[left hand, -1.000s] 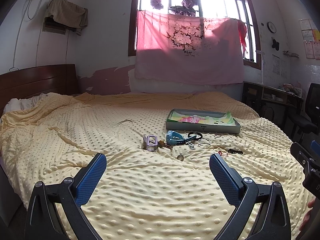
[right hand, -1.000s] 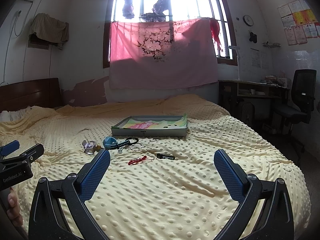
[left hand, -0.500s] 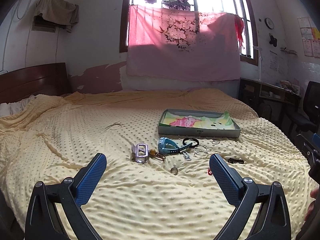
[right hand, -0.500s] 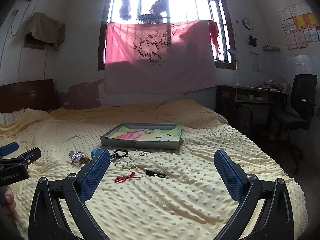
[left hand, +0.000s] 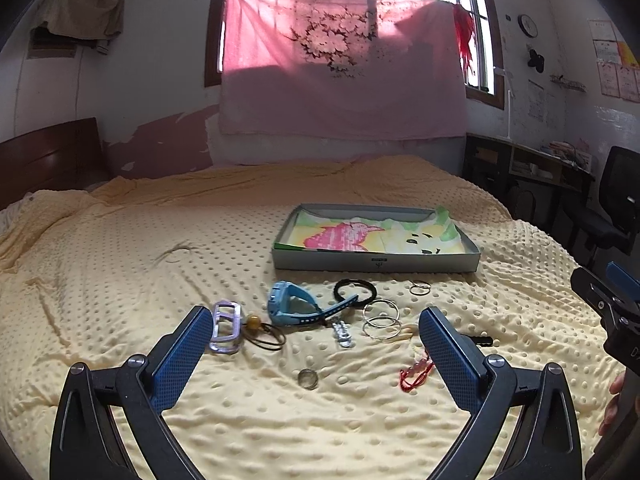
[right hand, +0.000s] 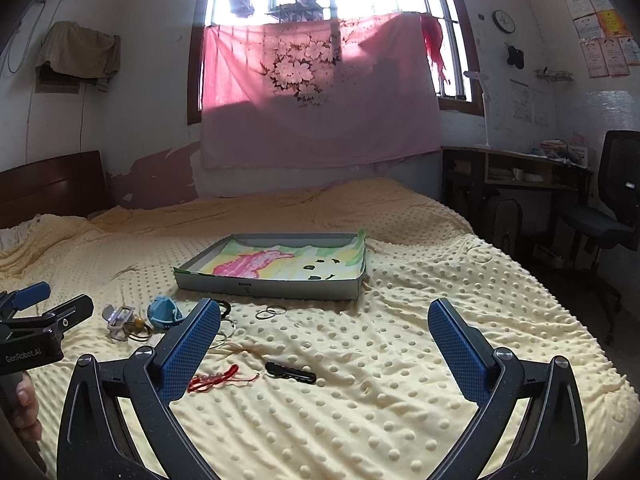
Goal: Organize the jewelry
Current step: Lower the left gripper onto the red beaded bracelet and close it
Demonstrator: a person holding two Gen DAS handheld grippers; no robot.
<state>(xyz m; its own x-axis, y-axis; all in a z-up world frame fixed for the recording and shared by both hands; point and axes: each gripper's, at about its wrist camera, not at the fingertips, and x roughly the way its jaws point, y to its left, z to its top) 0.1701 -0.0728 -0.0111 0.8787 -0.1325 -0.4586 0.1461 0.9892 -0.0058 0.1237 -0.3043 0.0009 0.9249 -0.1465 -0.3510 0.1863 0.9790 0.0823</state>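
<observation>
A shallow grey box [left hand: 376, 262] [right hand: 272, 286] with a colourful cloth lining lies on the yellow bed. In front of it are scattered a blue watch [left hand: 292, 304], a lilac buckle [left hand: 226, 326], a black band [left hand: 355, 289], silver bangles [left hand: 381, 318], a small ring [left hand: 307, 379], a red bead string [right hand: 216, 378] and a black clip [right hand: 291, 372]. My left gripper [left hand: 316, 354] is open just above the ring. My right gripper [right hand: 324, 346] is open over the clip and red string. Neither holds anything.
The dotted yellow blanket [right hand: 400, 340] covers the whole bed. A dark wooden headboard [left hand: 44, 156] is at the left, a desk [right hand: 516, 176] and black office chair [right hand: 612, 208] at the right. A hand [right hand: 26, 412] holds the other gripper at the frame edge.
Both grippers have come closer to the scattered jewelry and lower over the bed; the items look larger and nearer. Both stay open and empty.
</observation>
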